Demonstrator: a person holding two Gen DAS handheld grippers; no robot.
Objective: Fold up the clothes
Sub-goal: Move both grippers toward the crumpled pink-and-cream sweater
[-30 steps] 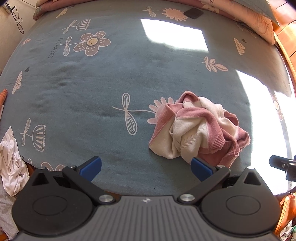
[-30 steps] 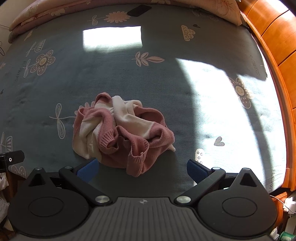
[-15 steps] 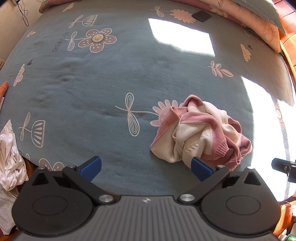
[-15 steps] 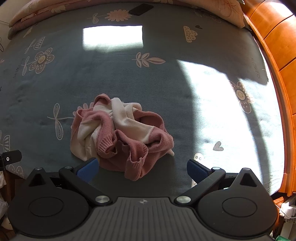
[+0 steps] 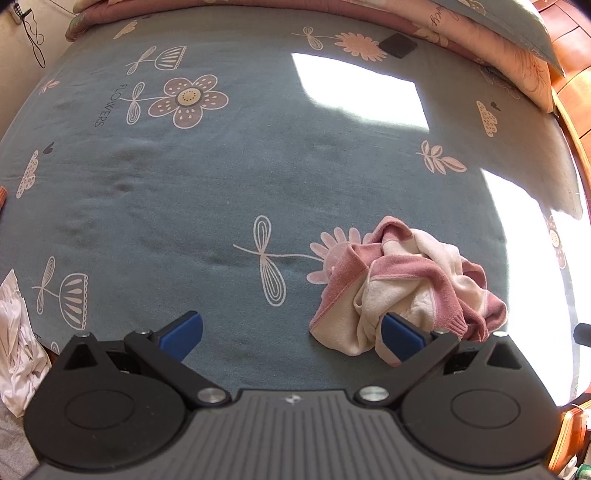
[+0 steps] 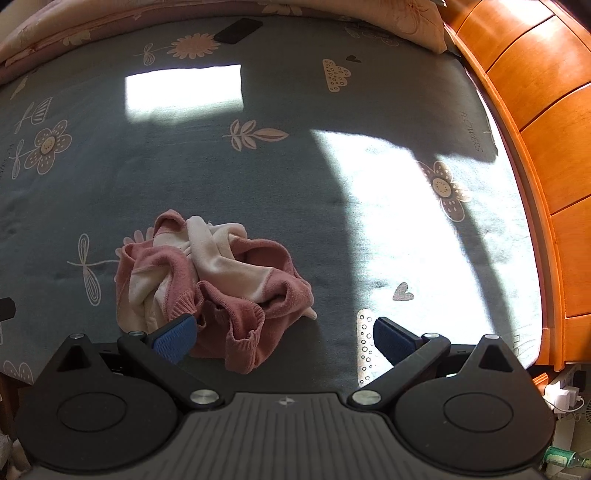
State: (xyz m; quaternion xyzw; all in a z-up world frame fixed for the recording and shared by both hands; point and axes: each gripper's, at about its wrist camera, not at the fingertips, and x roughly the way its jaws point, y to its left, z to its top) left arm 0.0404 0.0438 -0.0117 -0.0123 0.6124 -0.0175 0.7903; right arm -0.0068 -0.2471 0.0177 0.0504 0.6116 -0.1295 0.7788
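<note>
Both grippers have closed in on the crumpled pink-and-cream sweater (image 5: 406,291) since a second ago; it sits nearer each camera now. I note the left gripper (image 5: 291,332) gapes wide and empty, its right pad at the heap's near edge. Right gripper (image 6: 282,336) likewise spread wide, holding nothing, left pad over the sweater's edge.

Risks, as I judge them: pinching several bunched layers at once, lifting a knot instead of a hem; dragging the floral bedsheet (image 5: 221,184) along.

Count: one sweater, two grippers, one dark phone-like slab (image 6: 238,30), one white cloth pile (image 5: 16,332).
</note>
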